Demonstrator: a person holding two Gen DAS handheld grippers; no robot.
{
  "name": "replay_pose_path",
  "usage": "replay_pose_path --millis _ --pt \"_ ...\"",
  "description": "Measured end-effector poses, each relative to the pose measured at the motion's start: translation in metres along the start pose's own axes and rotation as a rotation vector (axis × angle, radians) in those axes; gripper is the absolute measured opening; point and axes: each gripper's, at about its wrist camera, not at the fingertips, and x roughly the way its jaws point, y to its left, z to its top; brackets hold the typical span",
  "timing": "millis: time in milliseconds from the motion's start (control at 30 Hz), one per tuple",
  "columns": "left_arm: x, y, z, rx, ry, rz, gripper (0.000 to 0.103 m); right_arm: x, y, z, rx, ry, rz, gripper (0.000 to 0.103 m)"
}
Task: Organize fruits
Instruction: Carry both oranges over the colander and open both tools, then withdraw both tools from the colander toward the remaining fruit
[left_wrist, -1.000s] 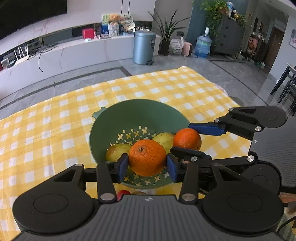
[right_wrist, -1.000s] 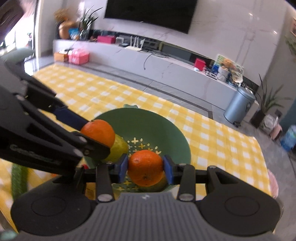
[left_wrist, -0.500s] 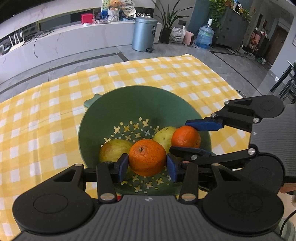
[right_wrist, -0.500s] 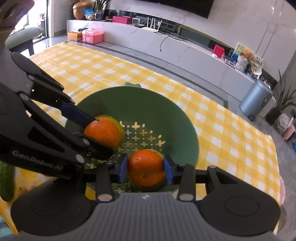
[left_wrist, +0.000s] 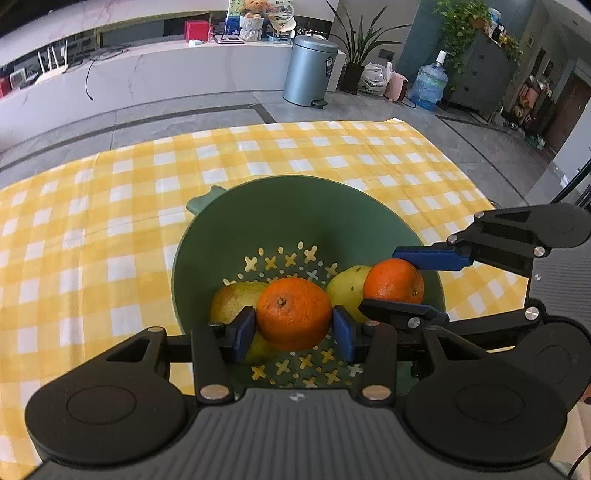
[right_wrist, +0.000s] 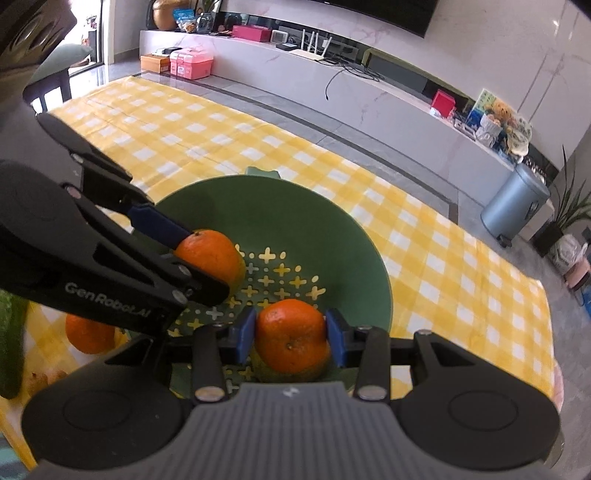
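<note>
Oranges both over the green colander (left_wrist: 258, 206): left gripper (left_wrist: 293, 334) pinches one orange (left_wrist: 293, 314), right gripper (right_wrist: 290, 334) clamps another orange (right_wrist: 291, 336) above its pears (left_wrist: 232, 302).

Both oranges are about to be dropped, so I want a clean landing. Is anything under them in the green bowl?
Yes. Two pears already lie in the green bowl, right under the left gripper's orange and the right gripper's orange.

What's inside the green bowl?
In the green bowl: two pears, with two oranges held over them. Its near bottom is hidden.
</note>
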Motion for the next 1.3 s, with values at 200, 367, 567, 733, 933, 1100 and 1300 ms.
replay_pose_path --millis 200,367,567,733,933,1100,1300 --pt "-0.001 0.009 -0.001 -0.052 0.006 -0.045 0.057 -0.002 -0.004 0.000 0.059 0.015 0.037 0.038" --pt "-0.012 0.010 0.000 -0.061 -0.025 -0.057 0.060 -0.005 -0.009 0.002 0.130 0.013 0.076 0.038" --pt "-0.028 0.009 0.000 -0.051 -0.056 -0.032 0.060 -0.007 -0.004 0.006 0.178 0.018 0.150 0.038" --pt "-0.035 0.012 -0.004 -0.045 -0.056 0.032 0.060 0.003 0.009 0.007 0.208 0.063 0.185 0.038" --pt "-0.040 0.018 -0.013 -0.037 -0.047 0.061 0.061 0.016 0.014 0.005 0.242 0.123 0.166 0.039" --pt "-0.045 0.016 -0.018 -0.021 -0.044 0.065 0.061 0.017 0.010 0.004 0.269 0.144 0.151 0.039" --pt "-0.056 0.009 -0.027 0.026 -0.047 0.088 0.061 0.007 0.013 0.004 0.268 0.117 0.098 0.049"
